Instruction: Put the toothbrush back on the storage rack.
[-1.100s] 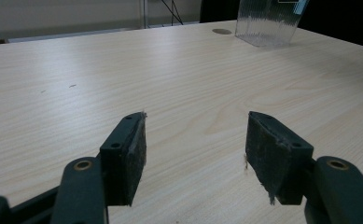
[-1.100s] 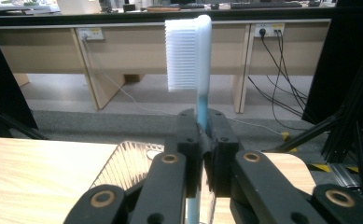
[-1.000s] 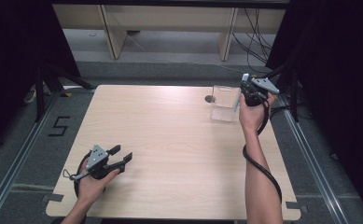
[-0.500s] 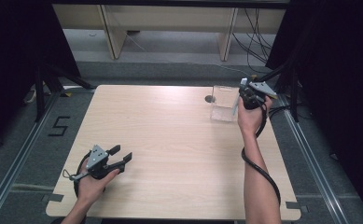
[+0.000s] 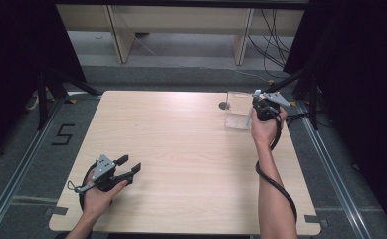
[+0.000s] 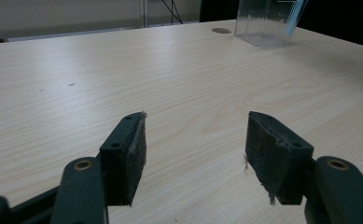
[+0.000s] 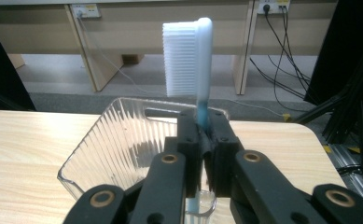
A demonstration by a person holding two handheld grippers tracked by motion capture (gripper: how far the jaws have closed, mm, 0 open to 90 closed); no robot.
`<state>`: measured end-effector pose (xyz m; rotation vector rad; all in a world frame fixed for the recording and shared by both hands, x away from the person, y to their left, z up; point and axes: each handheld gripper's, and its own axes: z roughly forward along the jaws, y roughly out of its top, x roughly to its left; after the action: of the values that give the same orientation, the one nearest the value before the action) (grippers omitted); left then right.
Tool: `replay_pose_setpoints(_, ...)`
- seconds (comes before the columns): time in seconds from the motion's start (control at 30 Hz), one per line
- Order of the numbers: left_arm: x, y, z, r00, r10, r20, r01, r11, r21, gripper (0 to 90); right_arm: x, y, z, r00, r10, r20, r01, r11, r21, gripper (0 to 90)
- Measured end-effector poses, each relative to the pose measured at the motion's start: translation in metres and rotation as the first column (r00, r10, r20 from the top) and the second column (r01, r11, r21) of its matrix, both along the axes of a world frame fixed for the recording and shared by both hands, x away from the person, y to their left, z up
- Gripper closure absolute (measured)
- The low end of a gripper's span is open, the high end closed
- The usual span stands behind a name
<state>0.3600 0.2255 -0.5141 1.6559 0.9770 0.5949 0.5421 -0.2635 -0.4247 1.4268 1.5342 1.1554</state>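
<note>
The right claw (image 7: pixel 206 140) is gripping a toothbrush (image 7: pixel 202 70) by its blue-and-white handle, jaws clenched on it. The brush head is standing upright above the claw, bristles facing left in the right gripper view, directly over a clear ribbed container (image 7: pixel 118 140) at the table's (image 5: pixel 181 149) far right corner. The left claw (image 5: pixel 130 167) is resting released near the table's front left.

The desk (image 5: pixel 181 144) is pale matt wood grain. The bin (image 7: pixel 123 140) is clear, ribbed, glossy plastic. The toothbrush (image 7: pixel 202 70) is smooth plastic with white bristles.
</note>
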Motion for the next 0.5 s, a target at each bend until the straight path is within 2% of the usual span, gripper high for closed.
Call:
replay_pose_setpoints(0.03, 0.0, 0.0, 0.0, 1.0, 0.0, 0.0, 0.0, 1.0, 0.0, 37.6, 0.001, -0.001, -0.001, 0.9999, 0.013, 0.008, -0.012, 0.9997, -0.02, 85.8)
replay_pose_setpoints(0.07, 0.0, 0.0, 0.0, 1.0, 0.0, -0.001, 0.0, 1.0, 0.001, 37.6, -0.001, 0.002, -0.001, 0.9999, -0.009, -0.013, 0.01, 0.9997, 0.024, 85.7)
replay_pose_setpoints(0.1, 0.0, 0.0, 0.0, 1.0, -0.001, -0.002, 0.001, 1.0, 0.001, 37.6, 0.0, 0.0, -0.003, 1.0, 0.0, 0.003, 0.0, 1.0, -0.001, 85.7)
replay_pose_setpoints(0.17, 0.0, 0.0, 0.0, 1.0, -0.002, -0.003, 0.002, 1.0, 0.002, 37.6, -0.001, 0.002, -0.004, 1.0, -0.005, -0.008, 0.005, 0.9998, 0.017, 85.7)
replay_pose_setpoints(0.2, 0.0, 0.0, 0.0, 1.0, -0.002, -0.003, 0.002, 1.0, 0.001, 37.6, -0.001, 0.001, -0.006, 1.0, -0.004, 0.001, 0.004, 1.0, 0.0, 85.7)
replay_pose_setpoints(0.3, 0.0, 0.0, 0.0, 1.0, -0.001, -0.002, 0.001, 1.0, 0.0, 37.6, -0.002, 0.003, -0.007, 0.9999, -0.001, -0.012, 0.001, 0.9999, 0.013, 85.6)
replay_pose_setpoints(0.37, 0.0, 0.0, 0.0, 1.0, -0.001, -0.002, 0.001, 1.0, 0.0, 37.6, -0.001, 0.002, -0.009, 0.9999, 0.007, -0.012, -0.007, 1.0, -0.002, 85.5)
replay_pose_setpoints(0.43, 0.0, 0.0, 0.0, 1.0, -0.001, -0.002, 0.001, 1.0, 0.001, 37.6, -0.002, 0.004, -0.01, 0.9997, -0.005, -0.023, 0.005, 0.9998, 0.017, 85.3)
replay_pose_setpoints(0.5, 0.0, 0.0, 0.0, 1.0, -0.001, -0.002, 0.001, 1.0, 0.0, 37.6, -0.003, 0.003, -0.011, 0.9998, 0.0, -0.019, 0.0, 1.0, -0.001, 85.2)
